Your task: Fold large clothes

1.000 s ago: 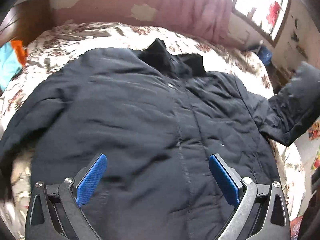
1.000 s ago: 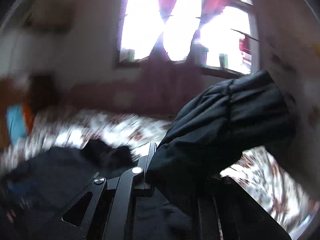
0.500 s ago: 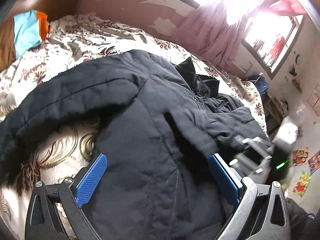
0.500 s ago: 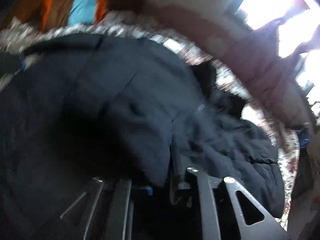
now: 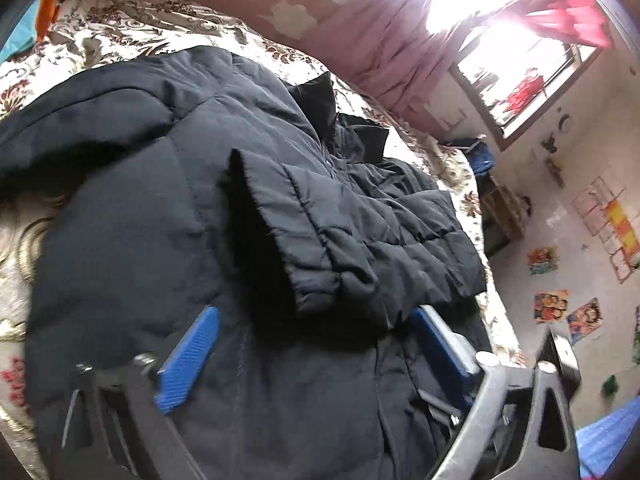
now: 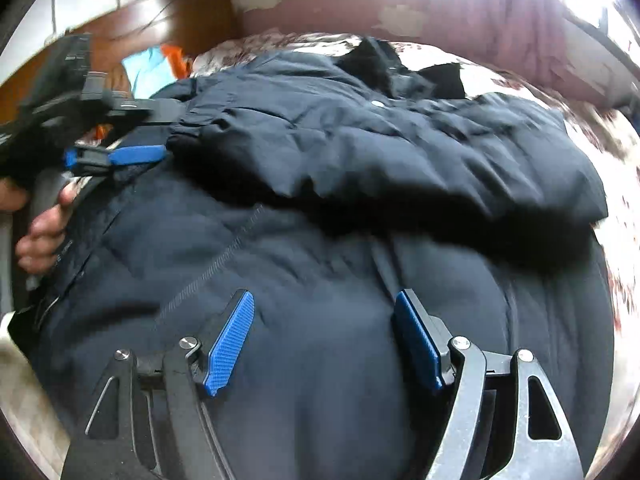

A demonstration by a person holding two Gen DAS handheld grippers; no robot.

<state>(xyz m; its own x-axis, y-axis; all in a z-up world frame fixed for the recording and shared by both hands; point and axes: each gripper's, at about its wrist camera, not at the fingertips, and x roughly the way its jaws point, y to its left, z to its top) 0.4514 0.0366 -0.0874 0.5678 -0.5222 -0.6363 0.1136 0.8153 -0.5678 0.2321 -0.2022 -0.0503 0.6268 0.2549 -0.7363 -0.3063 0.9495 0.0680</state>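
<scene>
Floral bedding point(image 5: 120, 36) is covered by the dark padded jacket point(image 6: 320, 280), one sleeve point(image 5: 352, 232) folded across its chest. Left tongs point(image 5: 316, 356) are closing, right tongs point(image 6: 320, 344) opening; nothing is gripped by either. Puffy filling could let the sleeve be sprung back.

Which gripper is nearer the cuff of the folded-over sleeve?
Left. The left gripper, jaws closing, has the cuff at its fingertips, not yet pinched. The right gripper, jaws opening and empty, sits back over the jacket body, below the sleeve.
</scene>
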